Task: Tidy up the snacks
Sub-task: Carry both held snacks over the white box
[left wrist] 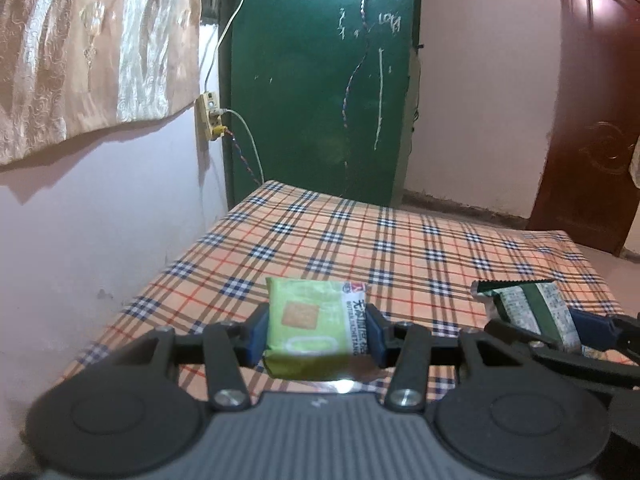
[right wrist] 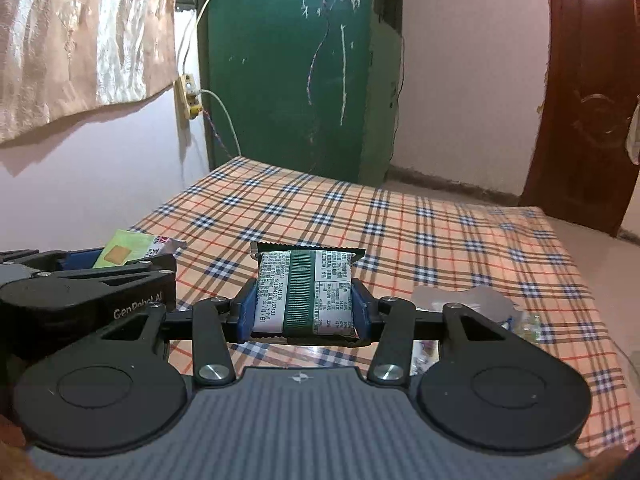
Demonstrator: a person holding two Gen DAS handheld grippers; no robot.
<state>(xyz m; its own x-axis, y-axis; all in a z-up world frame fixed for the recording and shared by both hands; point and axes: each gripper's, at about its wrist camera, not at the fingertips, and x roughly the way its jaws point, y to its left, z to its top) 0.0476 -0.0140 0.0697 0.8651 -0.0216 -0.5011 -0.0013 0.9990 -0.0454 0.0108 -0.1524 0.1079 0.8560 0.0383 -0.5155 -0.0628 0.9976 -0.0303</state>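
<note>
Left gripper point(left wrist: 316, 334): blue pads clamped on both sides of a light green biscuit packet point(left wrist: 308, 330), held clear above the cloth.
Light green biscuit packet: square cracker printed on its face, white strip with red logo along its right edge; also seen in the right wrist view at far left, in the neighbouring tool.
Right gripper point(right wrist: 304, 308): pads pressed on both sides of a dark green snack packet point(right wrist: 304, 294), lifted off the cloth.
Dark green snack packet: back side up, white panels of fine print either side of a green ribbed seam, serrated end pointing away from the camera.
Spacing: the two tools ride side by side, close, left one just beside the right.
Surface: plaid cloth point(left wrist: 400, 248), beige with navy and orange checks, covering a flat top against the pale wall.
Loose items: crumpled silvery wrapper point(right wrist: 464, 298) lying on the cloth just right of the right tool; contents too blurred to read.
Background: green door point(left wrist: 320, 80) with chalk marks, brown wooden door point(left wrist: 596, 100) at right, cream curtain point(left wrist: 92, 48) upper left, wall socket point(left wrist: 208, 116) with cables.
</note>
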